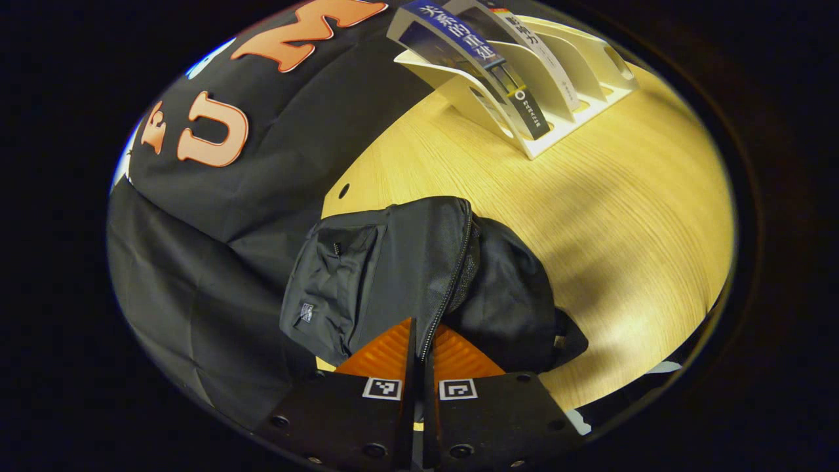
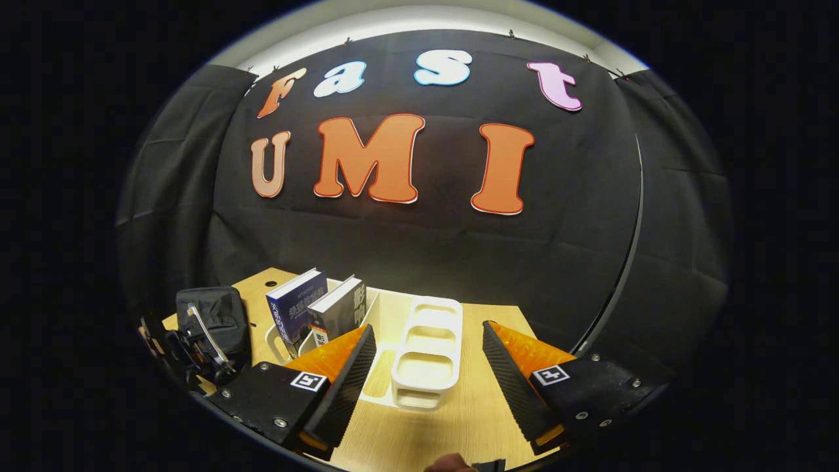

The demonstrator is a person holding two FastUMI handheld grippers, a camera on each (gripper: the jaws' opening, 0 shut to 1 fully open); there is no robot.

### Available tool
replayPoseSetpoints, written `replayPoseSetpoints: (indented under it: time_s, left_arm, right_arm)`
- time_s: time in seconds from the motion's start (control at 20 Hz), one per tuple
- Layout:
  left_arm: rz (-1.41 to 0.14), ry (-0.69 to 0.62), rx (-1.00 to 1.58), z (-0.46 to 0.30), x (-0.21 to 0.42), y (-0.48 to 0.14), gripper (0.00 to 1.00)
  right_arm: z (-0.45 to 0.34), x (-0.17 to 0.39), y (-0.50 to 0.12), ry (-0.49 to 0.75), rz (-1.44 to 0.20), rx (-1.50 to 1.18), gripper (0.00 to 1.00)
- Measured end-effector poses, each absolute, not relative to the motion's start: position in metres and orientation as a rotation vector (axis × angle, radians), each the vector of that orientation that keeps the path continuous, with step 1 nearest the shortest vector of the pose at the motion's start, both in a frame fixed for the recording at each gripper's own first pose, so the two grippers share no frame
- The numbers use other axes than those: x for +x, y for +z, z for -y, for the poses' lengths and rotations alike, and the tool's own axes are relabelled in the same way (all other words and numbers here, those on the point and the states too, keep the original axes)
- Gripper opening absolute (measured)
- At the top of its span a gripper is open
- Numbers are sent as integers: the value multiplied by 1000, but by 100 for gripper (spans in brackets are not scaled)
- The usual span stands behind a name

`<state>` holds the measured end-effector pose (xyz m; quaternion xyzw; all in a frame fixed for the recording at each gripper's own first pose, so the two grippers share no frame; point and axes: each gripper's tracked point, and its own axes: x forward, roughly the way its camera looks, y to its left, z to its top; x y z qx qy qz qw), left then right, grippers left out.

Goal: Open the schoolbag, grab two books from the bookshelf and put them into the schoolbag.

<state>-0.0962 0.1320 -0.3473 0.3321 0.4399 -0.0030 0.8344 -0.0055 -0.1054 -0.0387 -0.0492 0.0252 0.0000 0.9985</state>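
Note:
A black schoolbag point(image 1: 393, 262) lies on the wooden table point(image 1: 623, 216), and its zipper point(image 1: 452, 288) runs down into the gap between my fingers. My left gripper point(image 1: 423, 331) is shut on the zipper at the bag's near end. Beside the zipper a slit shows mesh. The white bookshelf point(image 1: 577, 98) stands at the far side with two books point(image 1: 472, 59) leaning in its slots. In the right gripper view, my right gripper point(image 2: 429, 354) hangs open over the bookshelf point(image 2: 426, 354), with both books point(image 2: 298, 308) to its left. The schoolbag point(image 2: 213, 314) lies farther left.
The black cloth wall point(image 2: 426, 249) closes the table's far side and its left. A small hole point(image 1: 343, 191) marks the tabletop near the bag. The bookshelf's right-hand slots point(image 2: 429, 370) hold nothing. Part of a hand point(image 2: 449, 465) shows at the bottom edge.

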Motion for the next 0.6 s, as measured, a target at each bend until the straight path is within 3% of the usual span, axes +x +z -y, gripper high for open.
replayPoseSetpoints:
  time_s: [0.6]
  left_arm:
    - [-903,-358,434,-159,-86,-293,5]
  right_arm:
    - [-4,18,-23,-14,-113,-160,98]
